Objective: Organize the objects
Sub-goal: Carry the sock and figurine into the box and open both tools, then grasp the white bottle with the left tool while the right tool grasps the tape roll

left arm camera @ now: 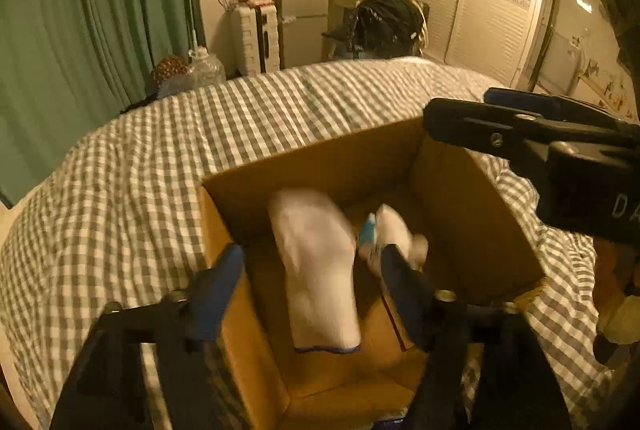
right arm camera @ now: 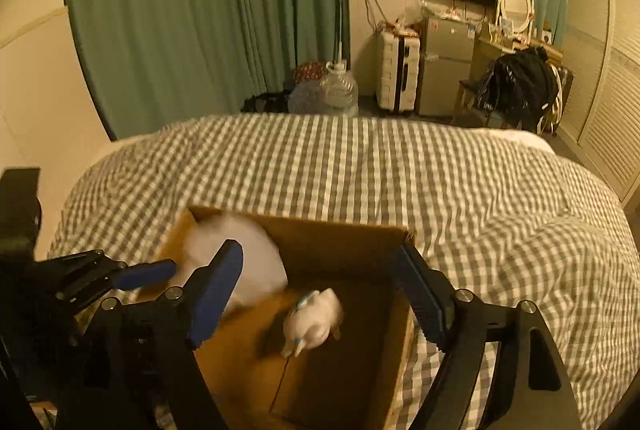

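Note:
An open cardboard box [left arm camera: 472, 214] sits on the checked bed; it also shows in the right wrist view [right arm camera: 340, 242]. A long white sock [left arm camera: 316, 270] is blurred inside it, free of my fingers, and shows in the right wrist view [right arm camera: 244, 254]. A small white bundle with blue trim [left arm camera: 390, 234] is in the box beside it, blurred too [right arm camera: 316, 318]. My left gripper [left arm camera: 316, 270] is open over the box's near left side. My right gripper [right arm camera: 320, 278] is open above the box; it shows from the left wrist view [left arm camera: 480, 122] at the box's far right corner.
The grey-and-white checked duvet [right arm camera: 400, 166] covers the bed around the box. Beyond the bed stand green curtains [right arm camera: 200, 10], a water jug [right arm camera: 340, 90], a white suitcase [right arm camera: 398, 74], a small fridge [right arm camera: 446, 66] and a chair with dark clothes [right arm camera: 520, 82].

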A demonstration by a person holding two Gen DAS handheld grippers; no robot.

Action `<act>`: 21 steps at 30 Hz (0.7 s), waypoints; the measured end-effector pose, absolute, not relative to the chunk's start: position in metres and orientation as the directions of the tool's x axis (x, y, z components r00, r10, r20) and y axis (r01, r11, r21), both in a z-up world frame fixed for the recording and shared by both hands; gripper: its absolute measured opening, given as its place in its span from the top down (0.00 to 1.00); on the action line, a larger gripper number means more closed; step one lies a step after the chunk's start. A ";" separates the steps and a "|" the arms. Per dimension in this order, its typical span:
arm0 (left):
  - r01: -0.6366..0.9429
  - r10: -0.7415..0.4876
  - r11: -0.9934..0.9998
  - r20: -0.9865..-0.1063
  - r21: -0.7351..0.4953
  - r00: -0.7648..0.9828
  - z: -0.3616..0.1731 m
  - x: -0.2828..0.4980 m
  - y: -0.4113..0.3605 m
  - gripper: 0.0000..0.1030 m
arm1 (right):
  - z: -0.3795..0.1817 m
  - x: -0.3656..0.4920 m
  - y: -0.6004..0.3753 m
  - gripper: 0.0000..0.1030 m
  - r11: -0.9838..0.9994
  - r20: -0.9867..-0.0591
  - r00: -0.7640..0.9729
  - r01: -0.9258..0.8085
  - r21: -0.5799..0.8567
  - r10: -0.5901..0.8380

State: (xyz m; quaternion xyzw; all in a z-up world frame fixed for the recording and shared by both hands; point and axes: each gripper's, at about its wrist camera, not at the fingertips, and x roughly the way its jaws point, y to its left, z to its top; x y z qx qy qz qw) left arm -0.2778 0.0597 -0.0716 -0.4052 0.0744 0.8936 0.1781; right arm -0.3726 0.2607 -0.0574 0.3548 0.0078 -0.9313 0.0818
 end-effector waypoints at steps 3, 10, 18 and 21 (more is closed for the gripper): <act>-0.369 0.248 -0.929 -0.743 -0.002 -0.622 -0.054 -0.262 0.053 0.24 | -0.038 -0.354 0.259 0.23 -0.988 -0.644 -0.754 0.150 0.022 -0.129; -0.329 0.209 -0.944 -0.722 0.028 -0.660 -0.017 -0.210 0.033 0.21 | 0.014 -0.296 0.256 0.23 -0.987 -0.600 -0.793 0.155 -0.034 -0.103; -0.276 0.151 -0.960 -0.745 0.046 -0.650 -0.017 -0.158 0.008 0.21 | 0.033 -0.208 0.237 0.23 -0.974 -0.599 -0.795 0.197 -0.112 -0.092; -0.267 0.136 -0.962 -0.758 0.052 -0.638 -0.028 -0.137 -0.001 0.21 | 0.020 -0.179 0.236 0.23 -0.981 -0.613 -0.787 0.168 -0.100 -0.072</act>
